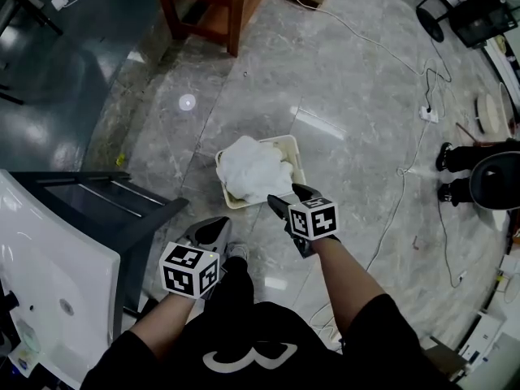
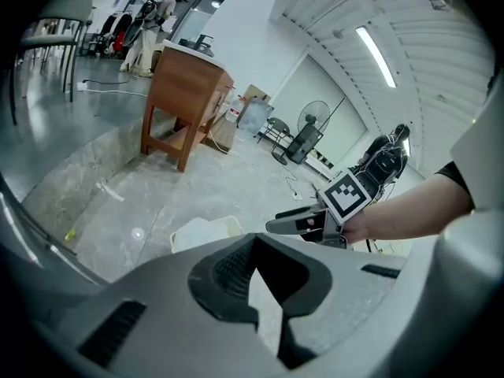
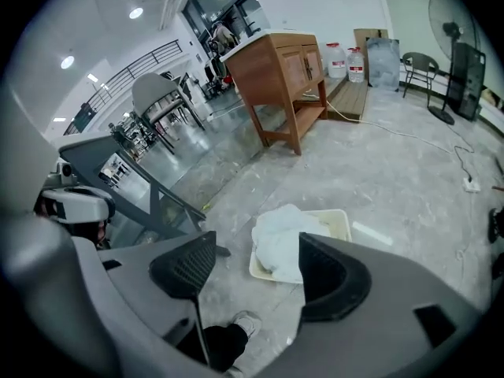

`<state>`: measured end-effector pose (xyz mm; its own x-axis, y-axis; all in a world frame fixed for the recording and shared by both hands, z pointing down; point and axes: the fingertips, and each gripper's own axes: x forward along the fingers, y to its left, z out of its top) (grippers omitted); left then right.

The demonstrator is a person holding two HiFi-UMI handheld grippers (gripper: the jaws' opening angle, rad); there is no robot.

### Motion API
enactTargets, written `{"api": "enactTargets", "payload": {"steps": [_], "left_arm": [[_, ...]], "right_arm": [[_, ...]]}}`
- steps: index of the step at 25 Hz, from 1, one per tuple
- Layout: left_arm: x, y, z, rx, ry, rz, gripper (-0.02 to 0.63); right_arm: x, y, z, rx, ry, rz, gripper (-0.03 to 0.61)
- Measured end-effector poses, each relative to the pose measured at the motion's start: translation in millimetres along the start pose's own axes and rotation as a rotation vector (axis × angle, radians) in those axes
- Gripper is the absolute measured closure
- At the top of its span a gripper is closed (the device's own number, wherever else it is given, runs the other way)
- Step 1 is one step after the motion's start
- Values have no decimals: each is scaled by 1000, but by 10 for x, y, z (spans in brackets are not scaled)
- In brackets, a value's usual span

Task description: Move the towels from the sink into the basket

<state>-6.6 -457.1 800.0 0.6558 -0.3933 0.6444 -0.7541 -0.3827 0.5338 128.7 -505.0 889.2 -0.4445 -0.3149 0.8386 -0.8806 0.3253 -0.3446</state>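
The towel (image 1: 253, 169) is heaped in the basket (image 1: 298, 158). The right hand-held gripper (image 1: 284, 195) is held open and empty just above it, seemingly for release. The left hand-held gripper (image 1: 213, 229) is kept closed.

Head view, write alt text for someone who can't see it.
A white towel lies heaped in a cream basket on a grey stone floor. The person's right claw hangs open by the basket's near edge; the left claw is nearer, right of a white sink.
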Motion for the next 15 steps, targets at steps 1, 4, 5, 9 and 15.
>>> {"api": "enactTargets", "payload": {"steps": [1, 4, 5, 9, 15], "left_arm": [[9, -15, -3, 2, 5, -1, 607], [43, -71, 4, 9, 13, -3, 607], [54, -88, 9, 11, 14, -2, 607], [116, -185, -13, 19, 21, 8, 607], [8, -375, 58, -14, -18, 49, 607]], "right_arm": [[-22, -19, -48, 8, 4, -2, 264], [-110, -80, -168, 58, 0, 11, 261], [-145, -95, -190, 76, -9, 22, 261], [-335, -138, -243, 111, -56, 63, 261], [-810, 219, -79, 8, -134, 255, 267]]}}
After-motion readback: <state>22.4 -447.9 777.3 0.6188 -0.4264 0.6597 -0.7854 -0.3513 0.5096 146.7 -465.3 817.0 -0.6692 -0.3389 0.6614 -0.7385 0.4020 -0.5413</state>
